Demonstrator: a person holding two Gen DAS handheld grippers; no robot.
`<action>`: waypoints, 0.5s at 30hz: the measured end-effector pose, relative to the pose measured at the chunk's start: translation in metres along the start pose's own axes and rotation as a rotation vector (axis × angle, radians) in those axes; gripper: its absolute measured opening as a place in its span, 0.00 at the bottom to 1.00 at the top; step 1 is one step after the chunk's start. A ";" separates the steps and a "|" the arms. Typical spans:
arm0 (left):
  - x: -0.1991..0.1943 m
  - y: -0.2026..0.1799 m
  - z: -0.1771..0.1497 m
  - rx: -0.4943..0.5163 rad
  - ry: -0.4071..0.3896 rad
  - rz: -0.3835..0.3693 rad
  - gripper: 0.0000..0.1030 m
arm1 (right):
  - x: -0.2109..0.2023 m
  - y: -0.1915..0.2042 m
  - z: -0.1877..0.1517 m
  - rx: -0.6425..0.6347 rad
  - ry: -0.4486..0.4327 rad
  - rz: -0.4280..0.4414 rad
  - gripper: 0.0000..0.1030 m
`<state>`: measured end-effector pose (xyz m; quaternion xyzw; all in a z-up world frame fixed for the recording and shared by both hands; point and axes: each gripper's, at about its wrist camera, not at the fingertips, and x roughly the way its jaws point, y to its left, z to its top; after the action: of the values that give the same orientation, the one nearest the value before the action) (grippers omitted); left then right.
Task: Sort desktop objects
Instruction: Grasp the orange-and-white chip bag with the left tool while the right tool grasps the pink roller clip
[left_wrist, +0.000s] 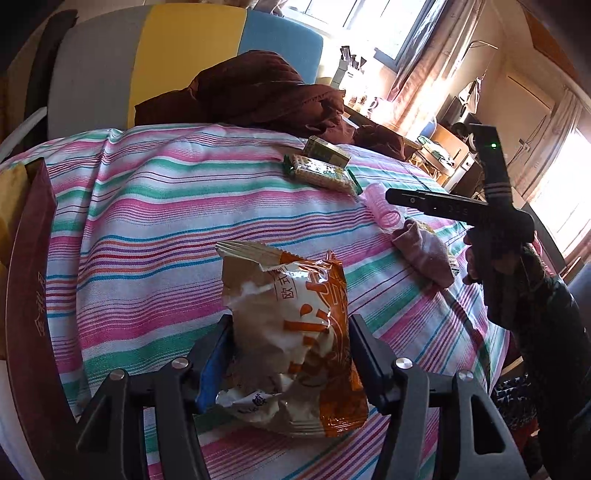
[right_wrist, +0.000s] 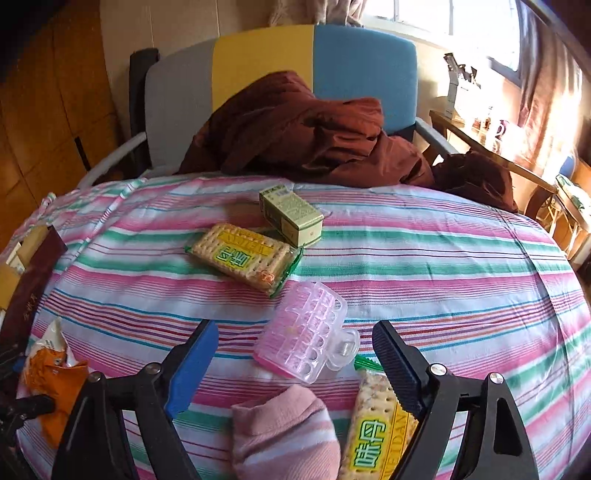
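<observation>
Striped cloth (right_wrist: 424, 258) over the table is my landmark, and almost everything to be sorted lies loose on it, so I judge the job barely begun. Behind its far edge a dark red garment (right_wrist: 314, 140) is heaped against a chair with grey, yellow and blue panels (right_wrist: 266, 59); at its left edge stands a dark red box (left_wrist: 31, 280), which may be where things go, though I cannot confirm that. On the cloth near its front left lies the orange snack bag (left_wrist: 291, 332), and my left gripper (left_wrist: 290, 354) has its fingers spread on either side of it, flanking the wrapper without clearly pinching it. Toward the cloth's middle a cracker packet (right_wrist: 243, 254) lies touching a small green box (right_wrist: 291, 216). Nearer the front sits a pink hair roller (right_wrist: 306, 336), then a pink sock (right_wrist: 284, 432) and a second cracker packet (right_wrist: 376, 428) at the front edge. My right gripper (right_wrist: 295, 354) hangs over that cluster with fingers wide apart and holding nothing. Nothing looks grouped yet; the bag seems first in line, five items left after it.
</observation>
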<state>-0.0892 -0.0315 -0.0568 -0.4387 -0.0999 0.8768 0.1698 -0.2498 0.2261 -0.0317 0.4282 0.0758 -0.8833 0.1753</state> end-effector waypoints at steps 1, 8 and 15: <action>0.000 0.000 0.000 0.001 -0.001 0.000 0.61 | 0.006 -0.002 0.001 -0.007 0.022 0.013 0.84; 0.003 0.000 -0.002 -0.025 0.000 -0.008 0.63 | 0.032 -0.001 0.000 -0.045 0.067 0.015 0.69; 0.003 -0.005 -0.004 -0.001 -0.013 0.012 0.62 | 0.020 0.009 -0.008 -0.055 0.009 -0.001 0.68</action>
<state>-0.0863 -0.0257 -0.0599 -0.4338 -0.0988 0.8805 0.1636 -0.2521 0.2148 -0.0520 0.4271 0.1012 -0.8790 0.1864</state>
